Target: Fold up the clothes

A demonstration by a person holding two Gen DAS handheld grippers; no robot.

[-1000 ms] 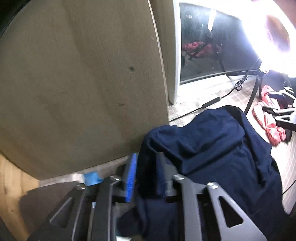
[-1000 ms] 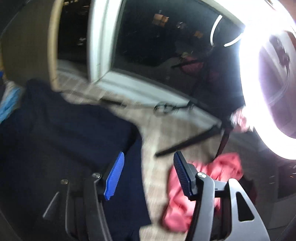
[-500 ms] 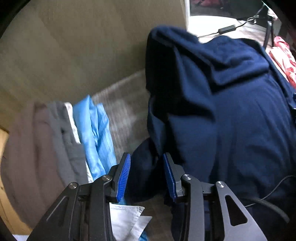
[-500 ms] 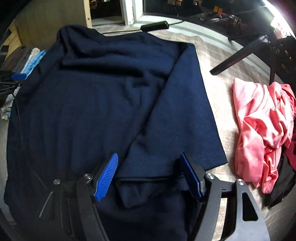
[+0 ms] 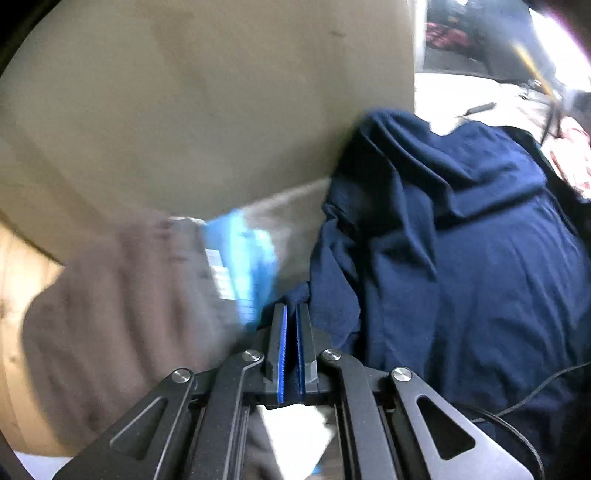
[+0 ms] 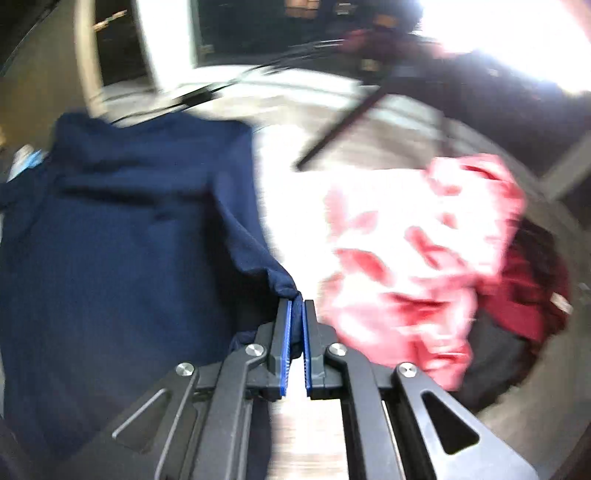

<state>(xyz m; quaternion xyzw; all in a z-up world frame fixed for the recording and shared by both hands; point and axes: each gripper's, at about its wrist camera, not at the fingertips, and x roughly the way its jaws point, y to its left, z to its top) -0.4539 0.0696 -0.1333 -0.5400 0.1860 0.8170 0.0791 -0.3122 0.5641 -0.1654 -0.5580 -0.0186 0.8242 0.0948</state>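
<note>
Tan panel [image 5: 207, 103] at left, dark window [image 6: 258, 29] behind w/ white frame, glare top right.

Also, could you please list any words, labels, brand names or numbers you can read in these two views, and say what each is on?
None can be read.
navy shirt: plain, no print or tag showing.
pink garment: motion-blurred, no lettering visible.
folded clothes stack: a pale striped patch is too blurred to tell if it is text.
left gripper and right gripper: unmarked.

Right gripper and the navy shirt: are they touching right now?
Touching. The right wrist view shows the right gripper with its jaws closed on a bunched corner of the navy shirt, fabric pinched between the blue pads.
</note>
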